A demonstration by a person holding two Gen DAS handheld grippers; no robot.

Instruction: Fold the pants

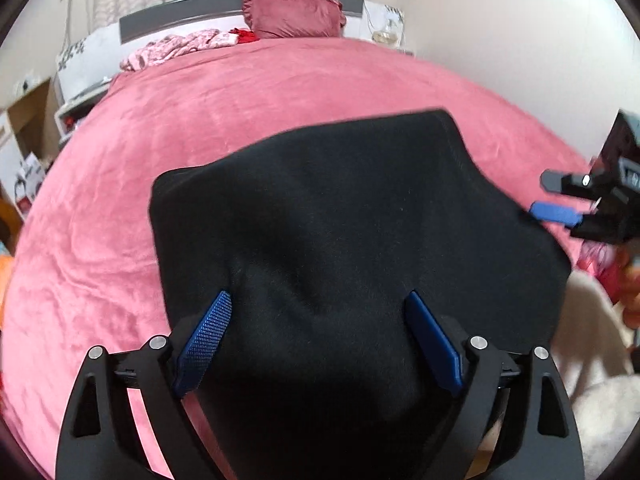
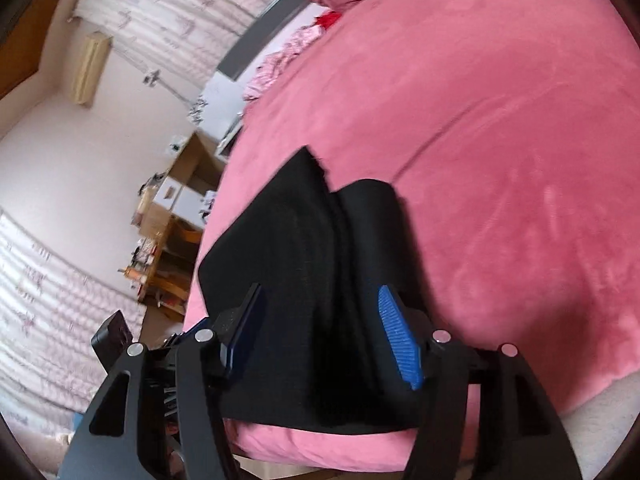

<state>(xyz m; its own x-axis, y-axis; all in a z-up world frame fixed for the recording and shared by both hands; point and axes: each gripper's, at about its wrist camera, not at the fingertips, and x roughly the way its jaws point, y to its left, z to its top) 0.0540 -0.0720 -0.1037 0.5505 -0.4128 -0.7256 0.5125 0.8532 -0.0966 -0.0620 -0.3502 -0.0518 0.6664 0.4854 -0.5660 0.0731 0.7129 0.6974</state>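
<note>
A pink blanket (image 1: 280,100) covers the bed, with a pillow (image 1: 294,14) at 12 o'clock. The folded black pants (image 1: 340,220) lie near the bed's edge at 6 o'clock. The left gripper (image 1: 318,300) and the right gripper (image 2: 320,296) are both wide open above the pants, holding nothing.

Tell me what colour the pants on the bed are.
Plain black pants with no pattern, lying on the pink bed cover; the left wrist view shows them best.

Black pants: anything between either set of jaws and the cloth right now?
Nothing visible. The black pants lie directly under the open left gripper and the open right gripper, on the bare pink bedspread.
</note>
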